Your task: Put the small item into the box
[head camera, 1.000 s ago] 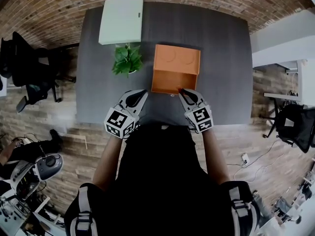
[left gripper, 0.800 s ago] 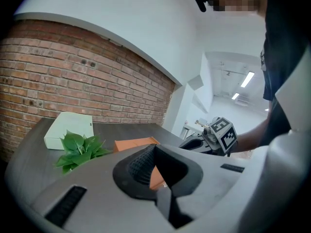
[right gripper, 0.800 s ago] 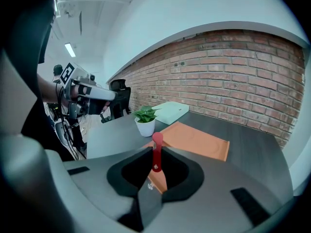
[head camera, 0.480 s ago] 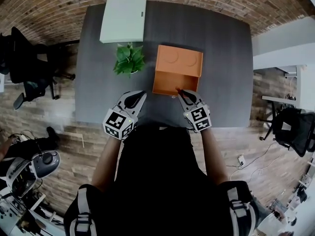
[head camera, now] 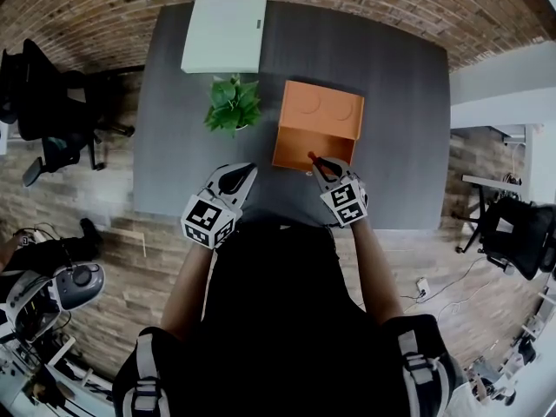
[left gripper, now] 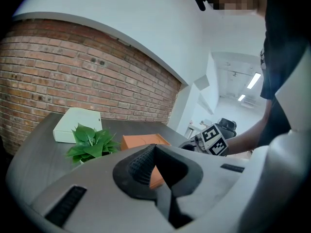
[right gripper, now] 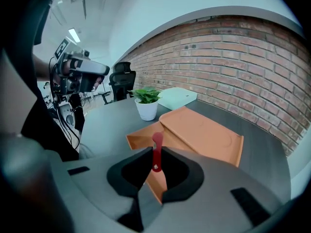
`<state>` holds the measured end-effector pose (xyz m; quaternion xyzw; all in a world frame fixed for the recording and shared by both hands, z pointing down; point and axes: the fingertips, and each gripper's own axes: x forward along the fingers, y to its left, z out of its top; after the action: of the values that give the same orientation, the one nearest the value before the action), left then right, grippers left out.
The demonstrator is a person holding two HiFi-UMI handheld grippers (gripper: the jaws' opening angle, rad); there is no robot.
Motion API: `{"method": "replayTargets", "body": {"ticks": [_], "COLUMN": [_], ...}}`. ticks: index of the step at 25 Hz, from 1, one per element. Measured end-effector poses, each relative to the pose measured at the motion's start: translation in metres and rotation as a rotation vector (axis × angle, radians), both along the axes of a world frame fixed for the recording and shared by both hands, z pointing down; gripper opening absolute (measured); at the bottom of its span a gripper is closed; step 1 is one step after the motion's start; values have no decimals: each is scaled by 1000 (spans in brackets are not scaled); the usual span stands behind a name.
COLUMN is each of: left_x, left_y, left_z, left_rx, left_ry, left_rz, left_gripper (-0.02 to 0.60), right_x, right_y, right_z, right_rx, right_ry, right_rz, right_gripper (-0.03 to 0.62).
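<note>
The small red item (right gripper: 157,142), judged light and stiff, is being pinched low down in the closed right claw (right gripper: 154,163) over the box's (right gripper: 204,137) near edge at lower centre, while the left claw (left gripper: 155,154) is being held shut, empty.

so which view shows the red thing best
The right gripper view: the red item stands upright, pinched in the right claw. In the head view it's a speck; the left gripper view shows none of it.
</note>
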<state>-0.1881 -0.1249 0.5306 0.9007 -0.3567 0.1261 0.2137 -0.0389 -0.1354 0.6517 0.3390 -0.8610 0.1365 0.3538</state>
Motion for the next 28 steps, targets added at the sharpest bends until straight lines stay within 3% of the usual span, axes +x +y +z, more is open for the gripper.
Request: {"method": "replayTargets", "body": {"ticks": [28], "left_x": [4], "left_y": [2], "left_z": [0], "left_rx": [-9], "left_ry": [-7], "left_rz": [27], "left_gripper": [21], "right_x": [2], "right_y": [-14], "right_z": [71], "right_rx": [-137], "right_ry": [144], "right_rz": [-54], "right_gripper": [69]}}
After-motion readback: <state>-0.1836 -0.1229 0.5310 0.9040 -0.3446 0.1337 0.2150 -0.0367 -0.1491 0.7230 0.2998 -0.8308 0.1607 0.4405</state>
